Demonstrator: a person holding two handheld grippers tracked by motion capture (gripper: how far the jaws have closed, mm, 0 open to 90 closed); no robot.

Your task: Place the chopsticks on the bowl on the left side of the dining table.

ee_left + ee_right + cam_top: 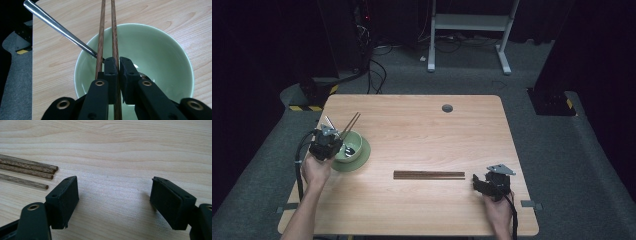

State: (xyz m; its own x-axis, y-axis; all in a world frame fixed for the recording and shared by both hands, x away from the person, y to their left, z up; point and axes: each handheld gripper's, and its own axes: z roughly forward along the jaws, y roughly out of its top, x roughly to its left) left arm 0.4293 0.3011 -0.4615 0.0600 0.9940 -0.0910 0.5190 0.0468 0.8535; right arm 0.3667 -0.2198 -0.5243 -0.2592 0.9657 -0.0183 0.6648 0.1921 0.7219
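High view: at lower right the right claw rests spread on the counter, beside loose chopsticks; at left the left claw pinches a chopstick pair over the green bowl holding a spoon

The left gripper covered the lower ends of the held chopsticks, and their tips ran off the top edge. The spoon bowl sat hidden behind them. The loose chopsticks were cut off at left.
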